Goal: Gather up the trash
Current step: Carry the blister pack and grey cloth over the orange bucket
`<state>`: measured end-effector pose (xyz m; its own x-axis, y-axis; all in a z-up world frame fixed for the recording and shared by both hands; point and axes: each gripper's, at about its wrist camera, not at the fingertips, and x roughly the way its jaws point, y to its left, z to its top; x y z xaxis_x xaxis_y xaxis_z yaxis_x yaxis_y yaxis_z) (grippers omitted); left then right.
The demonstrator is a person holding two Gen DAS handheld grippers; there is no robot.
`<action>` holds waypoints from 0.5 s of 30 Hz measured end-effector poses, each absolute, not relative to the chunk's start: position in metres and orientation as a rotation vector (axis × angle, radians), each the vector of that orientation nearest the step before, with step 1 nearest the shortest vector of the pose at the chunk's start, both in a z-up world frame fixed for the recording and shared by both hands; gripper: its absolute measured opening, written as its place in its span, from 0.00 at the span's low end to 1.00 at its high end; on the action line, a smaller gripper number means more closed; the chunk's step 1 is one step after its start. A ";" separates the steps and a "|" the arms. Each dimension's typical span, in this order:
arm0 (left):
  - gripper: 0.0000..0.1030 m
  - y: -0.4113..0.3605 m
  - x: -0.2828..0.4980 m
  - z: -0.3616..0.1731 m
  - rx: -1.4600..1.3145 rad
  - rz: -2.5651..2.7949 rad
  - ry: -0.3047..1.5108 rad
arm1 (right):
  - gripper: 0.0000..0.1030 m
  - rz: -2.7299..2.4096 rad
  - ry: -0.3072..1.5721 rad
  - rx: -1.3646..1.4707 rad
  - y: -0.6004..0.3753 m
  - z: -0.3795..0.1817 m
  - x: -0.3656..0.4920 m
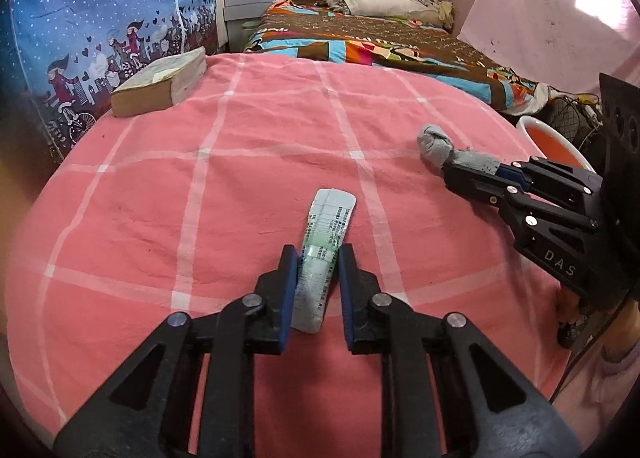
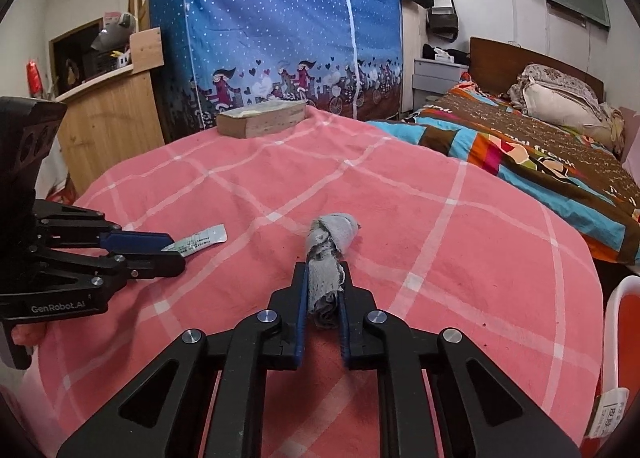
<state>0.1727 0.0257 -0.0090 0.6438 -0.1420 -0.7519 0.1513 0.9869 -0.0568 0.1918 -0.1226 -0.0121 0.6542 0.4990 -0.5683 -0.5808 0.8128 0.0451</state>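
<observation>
A flattened white and green tube (image 1: 326,242) lies on the pink checked cloth (image 1: 240,162). My left gripper (image 1: 318,254) is shut on the tube's near half, low over the cloth; it also shows at the left of the right wrist view (image 2: 170,248) with the tube's end (image 2: 204,238) sticking out. A wad of grey tissue (image 2: 330,254) sits between the fingers of my right gripper (image 2: 323,270), which is shut on it. In the left wrist view the right gripper (image 1: 452,174) holds the grey wad (image 1: 438,146) at the table's right side.
A thick old book (image 1: 160,82) lies at the cloth's far left corner. A white bin with a red liner (image 1: 556,138) stands off the table's right edge, also seen in the right wrist view (image 2: 624,338). A bed (image 1: 360,30) lies beyond, a blue wardrobe curtain (image 1: 100,18) to the left.
</observation>
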 end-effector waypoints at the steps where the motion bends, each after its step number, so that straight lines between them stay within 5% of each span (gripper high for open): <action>1: 0.22 0.025 0.172 -0.008 -0.004 -0.174 0.849 | 0.10 0.613 0.589 -0.141 -0.123 -0.011 0.191; 15: 0.23 -0.015 0.164 0.031 -0.132 -0.195 0.563 | 0.10 0.492 0.296 -0.022 -0.179 0.026 0.164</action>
<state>0.1641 -0.0147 0.0315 0.8281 -0.2193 -0.5159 0.1473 0.9731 -0.1772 0.1639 -0.1787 0.0259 0.8397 0.4623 -0.2847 -0.4685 0.8820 0.0504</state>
